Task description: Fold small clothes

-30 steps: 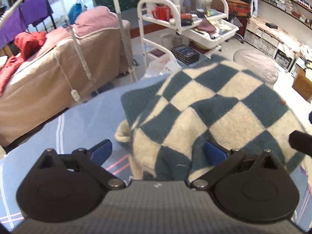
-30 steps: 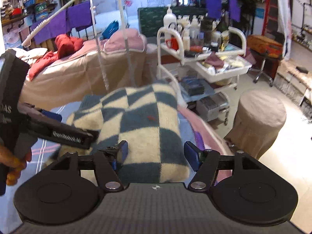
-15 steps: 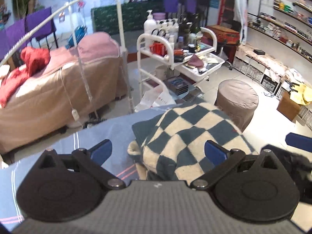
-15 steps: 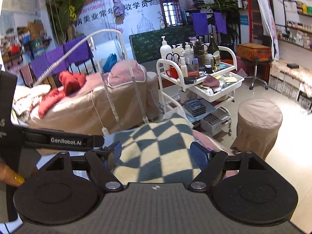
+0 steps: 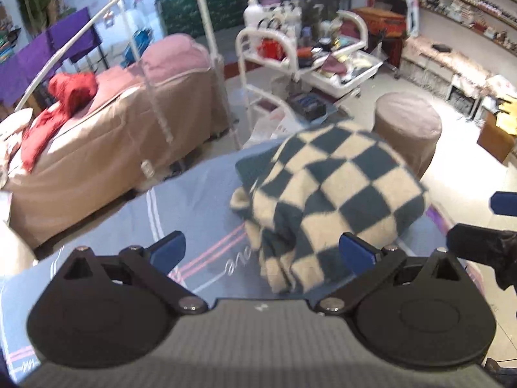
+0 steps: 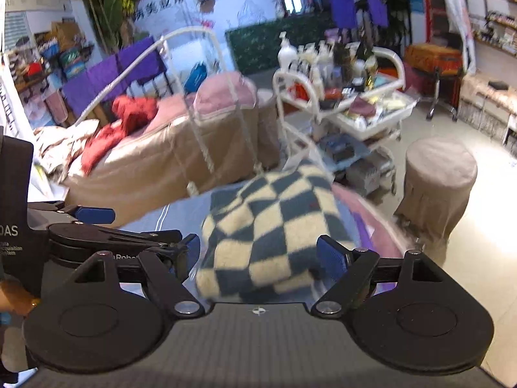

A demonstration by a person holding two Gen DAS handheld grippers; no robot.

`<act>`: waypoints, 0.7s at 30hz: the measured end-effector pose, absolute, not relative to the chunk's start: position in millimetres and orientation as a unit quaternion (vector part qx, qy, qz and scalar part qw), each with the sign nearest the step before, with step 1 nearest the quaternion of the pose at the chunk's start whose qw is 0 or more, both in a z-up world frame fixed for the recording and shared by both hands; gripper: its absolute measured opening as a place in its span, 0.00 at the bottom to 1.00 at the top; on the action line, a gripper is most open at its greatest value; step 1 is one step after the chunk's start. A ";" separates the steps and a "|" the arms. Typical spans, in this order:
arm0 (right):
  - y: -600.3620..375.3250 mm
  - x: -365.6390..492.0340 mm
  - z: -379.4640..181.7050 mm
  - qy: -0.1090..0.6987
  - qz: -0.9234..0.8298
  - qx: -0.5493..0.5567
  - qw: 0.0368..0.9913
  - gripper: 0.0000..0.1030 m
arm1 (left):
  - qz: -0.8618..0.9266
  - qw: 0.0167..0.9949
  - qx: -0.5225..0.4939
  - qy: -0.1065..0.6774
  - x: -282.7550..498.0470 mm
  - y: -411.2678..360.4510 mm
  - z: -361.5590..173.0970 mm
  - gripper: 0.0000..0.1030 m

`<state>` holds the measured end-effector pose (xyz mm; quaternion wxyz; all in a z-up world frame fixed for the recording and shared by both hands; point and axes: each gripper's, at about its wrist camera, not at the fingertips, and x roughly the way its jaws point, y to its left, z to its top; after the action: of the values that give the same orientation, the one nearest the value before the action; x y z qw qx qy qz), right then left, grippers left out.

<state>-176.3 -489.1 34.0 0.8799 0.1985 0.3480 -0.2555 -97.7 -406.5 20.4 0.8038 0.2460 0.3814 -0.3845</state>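
We hold two claws over a blue-grey cloth [image 5: 194,200] with pink and white stripes that covers the table. Our left claw [image 5: 261,252] has its two blue fingers spread wide apart, and nothing is between them but air. Just ahead of it, a bit toward its right finger, sits the checkered garment [image 5: 329,200]. It is fuzzy, with dark teal and cream squares, and it lies folded up in a thick lump on the cloth. Its near edge shows a few layers stacked on each other. Our right claw [image 6: 258,255] is spread wide too, and it grips nothing. The same checkered garment [image 6: 274,226] lies right in front of it, showing in the gap between its two blue fingers, but the fingers do not pinch it. We cannot tell if they brush the fabric. To the left of our right claw we see the side of the left claw [image 6: 97,223], held by a hand [image 6: 16,300] at the edge of the view. Past the table, far ahead of both claws, stands a bed [image 5: 113,129] with a brown cover and a red cloth [image 5: 64,93] on it. A white cart [image 6: 349,97] full of bottles and a round brown stool [image 6: 439,177] stand off to the right on the pale floor.
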 end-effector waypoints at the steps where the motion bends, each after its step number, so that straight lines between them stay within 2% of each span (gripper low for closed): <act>1: -486.8 -175.0 33.3 0.361 -0.257 0.192 0.875 1.00 | -0.379 0.802 0.249 0.389 -98.5 -404.2 18.7 1.00; 5: -489.7 -162.5 34.7 0.402 -0.271 0.166 0.859 1.00 | -0.375 0.794 0.253 0.408 -96.2 -401.0 15.8 1.00; 11: -492.2 -141.0 33.7 0.439 -0.289 0.070 0.848 1.00 | -0.357 0.801 0.234 0.419 -81.3 -397.5 23.3 1.00; 21: -506.1 -128.6 26.2 0.442 -0.263 0.088 0.853 1.00 | -0.327 0.809 0.248 0.420 -71.0 -400.9 19.2 1.00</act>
<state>-128.6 -506.1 26.2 0.8534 0.0878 0.4416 -0.2626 -71.0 -400.9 19.2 0.8095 0.2478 0.4204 -0.3266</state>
